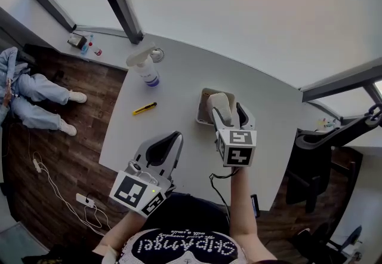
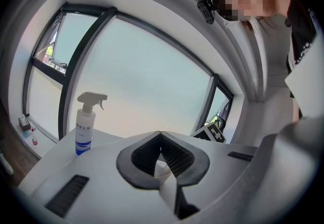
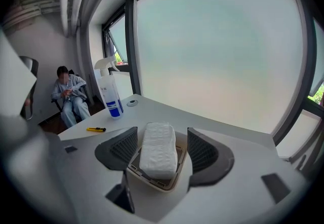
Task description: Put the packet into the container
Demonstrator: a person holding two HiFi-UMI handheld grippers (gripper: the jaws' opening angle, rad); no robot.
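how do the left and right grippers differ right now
Jaws: the left gripper has its jaws together with nothing between them; the right gripper has its jaws apart.
Place: the right gripper is at the container, its jaws either side of the packet lying in it; the left gripper is back near the person's body.
Both are white with dark-lined jaws.
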